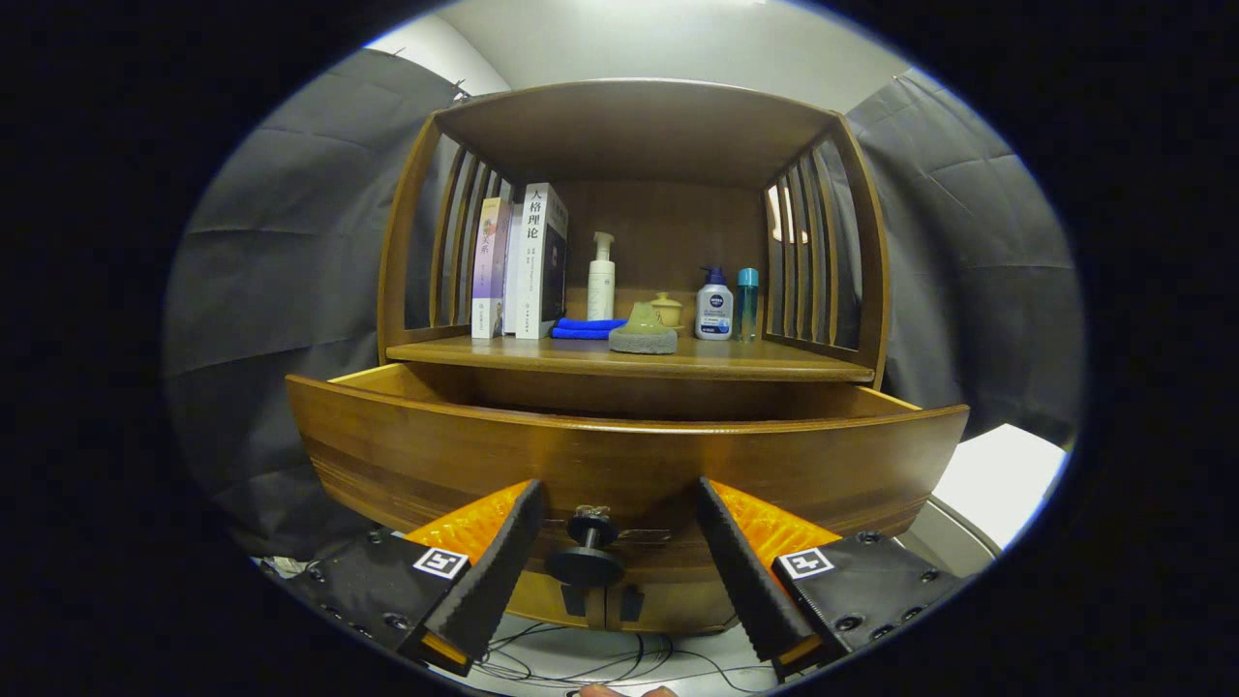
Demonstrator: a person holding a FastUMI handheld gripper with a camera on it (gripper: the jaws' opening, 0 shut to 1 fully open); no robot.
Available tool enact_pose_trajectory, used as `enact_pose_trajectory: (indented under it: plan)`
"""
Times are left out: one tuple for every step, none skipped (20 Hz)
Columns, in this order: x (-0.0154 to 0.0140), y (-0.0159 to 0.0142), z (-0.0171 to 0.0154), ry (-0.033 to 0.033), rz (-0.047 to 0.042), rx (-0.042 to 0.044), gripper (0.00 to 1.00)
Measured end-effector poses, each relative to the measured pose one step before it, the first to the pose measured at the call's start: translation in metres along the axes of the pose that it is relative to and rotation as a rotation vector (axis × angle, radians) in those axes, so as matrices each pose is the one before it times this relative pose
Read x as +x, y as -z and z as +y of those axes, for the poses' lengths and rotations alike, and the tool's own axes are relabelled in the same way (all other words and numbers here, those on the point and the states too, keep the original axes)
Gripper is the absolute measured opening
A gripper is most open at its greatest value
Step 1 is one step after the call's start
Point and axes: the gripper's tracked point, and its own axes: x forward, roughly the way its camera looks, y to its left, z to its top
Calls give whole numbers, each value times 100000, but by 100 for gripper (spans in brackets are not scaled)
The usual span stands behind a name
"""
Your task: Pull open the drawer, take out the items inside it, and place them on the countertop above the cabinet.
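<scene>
- Cabinet (407,290) fills the scene, wood, slatted sides.
- Drawer (619,455) pulled out under the countertop (774,363); inside hidden behind its front.
- Countertop holds books (528,261), white pump bottle (601,276), blue cloth (586,328), grey-green lump (643,331), two small bottles.
- Gripper (616,528) fingers spread, pinching nothing.
- Knob (588,552) sits between fingers, apart from both.

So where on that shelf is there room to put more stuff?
The front strip of the countertop is bare, widest right of the grey-green lump. The back row is crowded: books, blue cloth, bottles. The gripper is open around the drawer knob.
</scene>
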Motion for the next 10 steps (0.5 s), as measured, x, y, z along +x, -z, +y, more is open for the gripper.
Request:
enact_pose_trajectory:
  plan:
    - [318,-85,-46,458,57,-57,100]
    - [381,-111,-17,347,-66,-648,100]
    - [412,25,-22,150,270,-699,100]
    - [459,-186,-56,39,-205,-109,100]
    - [511,-9,18,34,227,559,100]
    - [500,-175,-30,92,56,899,100]
    - [470,-132,-13,278,408,881,100]
    - [492,-134,12,360,285,485,100]
    - [621,-72,-17,421,288,135,100]
    - [461,-86,-29,495,180,-138,100]
